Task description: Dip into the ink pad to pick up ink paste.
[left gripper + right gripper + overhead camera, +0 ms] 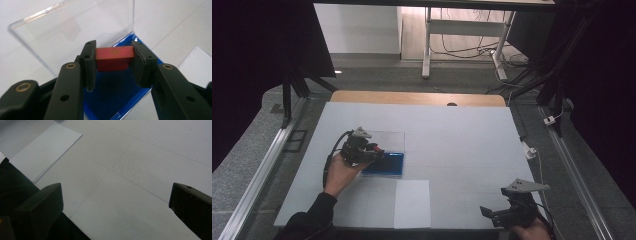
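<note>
My left gripper (113,63) is shut on a small red block (113,56) with a gold mark on its top face, held just above the blue tray (112,97). From above, the left gripper (374,151) hangs over the left end of that blue tray (392,164). A clear plastic lid (75,30) stands upright behind the tray, and it shows faintly as a clear plastic lid (387,140) in the high view. At the table's front right my right gripper (487,212) is open, its jaws (115,202) wide apart over bare white surface.
A white sheet (412,202) lies flat near the front middle of the white table (452,135), seen too as a white sheet (42,150) in the right gripper view. A wooden edge (417,97) runs along the far side. Metal rails flank the table.
</note>
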